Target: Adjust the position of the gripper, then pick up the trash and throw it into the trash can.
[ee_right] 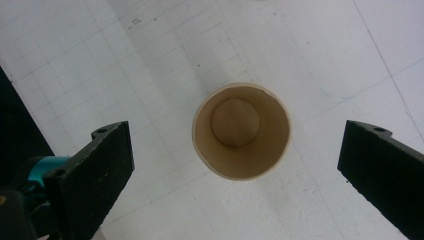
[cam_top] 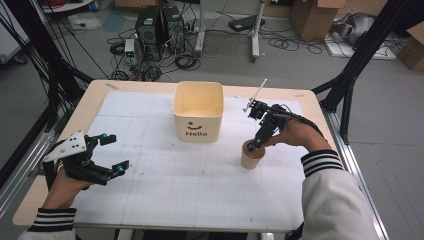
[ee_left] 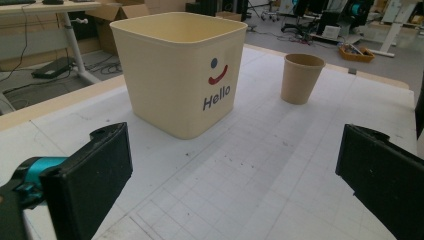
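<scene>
The right tool (cam_top: 253, 145) hangs directly over the paper cup (ee_right: 241, 131), jaws spread wide and clear of its rim — the cup stands upright on the table (cam_top: 200, 185), just right of the cream bin (cam_top: 198, 111). The left tool (cam_top: 111, 154) hovers wide open near the table's left edge, well apart.

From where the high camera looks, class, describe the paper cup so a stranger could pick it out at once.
Start at the white gridded mat covering the table, and find the cream square bin printed "Hello" near its far middle. Just nearer and to the right stands the paper cup, under the right gripper. It is small, round, plain brown and empty, unlike the bigger printed bin.
</scene>
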Action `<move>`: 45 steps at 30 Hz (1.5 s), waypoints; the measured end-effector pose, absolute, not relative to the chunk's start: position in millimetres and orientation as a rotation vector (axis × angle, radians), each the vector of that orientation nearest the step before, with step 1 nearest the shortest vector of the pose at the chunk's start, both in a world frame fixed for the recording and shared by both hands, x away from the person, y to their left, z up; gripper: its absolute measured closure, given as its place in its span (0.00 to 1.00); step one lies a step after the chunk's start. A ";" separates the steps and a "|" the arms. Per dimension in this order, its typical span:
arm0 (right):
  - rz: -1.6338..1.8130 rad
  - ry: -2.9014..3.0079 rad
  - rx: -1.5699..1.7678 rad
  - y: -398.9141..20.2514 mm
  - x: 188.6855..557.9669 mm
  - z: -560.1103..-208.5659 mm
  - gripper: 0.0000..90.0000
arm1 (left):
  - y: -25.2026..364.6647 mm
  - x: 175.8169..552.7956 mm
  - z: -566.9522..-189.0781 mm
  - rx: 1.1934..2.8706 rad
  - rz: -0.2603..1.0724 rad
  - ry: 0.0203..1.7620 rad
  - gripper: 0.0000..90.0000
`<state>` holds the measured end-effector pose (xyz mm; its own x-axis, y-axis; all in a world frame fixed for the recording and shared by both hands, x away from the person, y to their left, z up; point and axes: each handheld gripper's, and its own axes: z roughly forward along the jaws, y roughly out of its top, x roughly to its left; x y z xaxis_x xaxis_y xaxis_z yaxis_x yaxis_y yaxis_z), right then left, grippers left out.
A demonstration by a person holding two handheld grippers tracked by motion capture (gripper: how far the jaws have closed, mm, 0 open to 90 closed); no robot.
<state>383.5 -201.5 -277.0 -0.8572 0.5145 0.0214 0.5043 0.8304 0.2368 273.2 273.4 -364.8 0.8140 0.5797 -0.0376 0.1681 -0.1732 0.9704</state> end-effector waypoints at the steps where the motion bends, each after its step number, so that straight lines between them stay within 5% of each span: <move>1: 0.365 2.959 0.844 -201.4 384.6 -277.0 0.00 | 273.4 273.2 -364.8 1.735 0.404 0.583 0.02; 45: 0.371 2.909 0.907 -207.4 393.3 -279.3 0.00 | 274.2 272.8 -364.7 1.732 0.400 0.586 0.02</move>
<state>393.3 -207.4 -279.3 -0.8231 0.5679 0.0034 0.5507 0.7965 0.2498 272.8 274.2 -364.7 0.8139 0.5794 -0.0425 0.1714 -0.1696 0.9705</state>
